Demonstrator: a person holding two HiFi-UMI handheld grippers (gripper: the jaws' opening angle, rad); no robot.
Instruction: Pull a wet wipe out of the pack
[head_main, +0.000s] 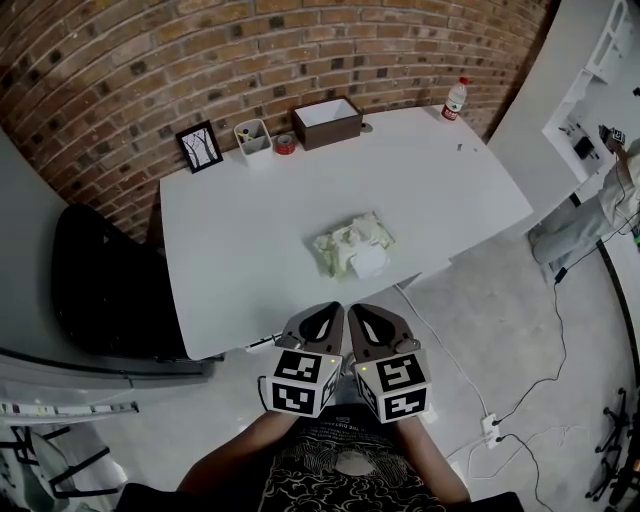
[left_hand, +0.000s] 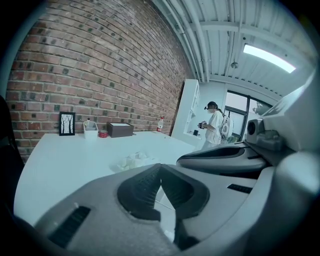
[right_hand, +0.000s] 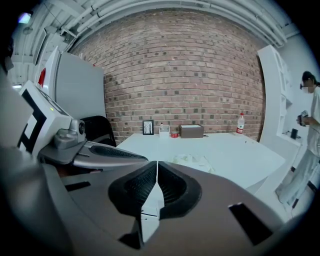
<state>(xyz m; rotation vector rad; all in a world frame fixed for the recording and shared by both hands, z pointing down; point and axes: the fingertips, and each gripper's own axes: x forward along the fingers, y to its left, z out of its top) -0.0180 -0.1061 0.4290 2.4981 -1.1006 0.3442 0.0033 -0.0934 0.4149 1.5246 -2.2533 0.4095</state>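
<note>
So the left hand-held gripper (head_main: 328, 318) and the right hand-held gripper (head_main: 366, 320) were side by side, nearly touching, held low in front of the person with their tips right about at the near edge of the white table (head_main: 230, 240). Both were fully closed. In each gripper view the ribbed pads met at the tip with nothing pinched between them, so neither the left (left_hand: 160, 169) nor the right (right_hand: 156, 165) had hold of anything. The wet wipe pack (head_main: 350, 245) lay flat on the table just ahead of the two grippers, a touch to the right of the gap between them and well clear of both. It looked crumpled and pale. A white bit sat on the end nearest the grippers, maybe a wipe poking out or maybe just the flap, too small to call. Way beyond the pack, along the brick wall (head_main: 150, 60), were a picture frame (head_main: 199, 146), a white holder (head_main: 253, 138), a small red thing (head_main: 285, 144) and a brown box (head_main: 327, 122). A bottle (head_main: 455, 98) with a red cap stood far ahead to the right. A black chair (head_main: 105, 280) sat off to the left of the left gripper, and a person (right_hand: 311, 130) stood off to the right of the right one.
</note>
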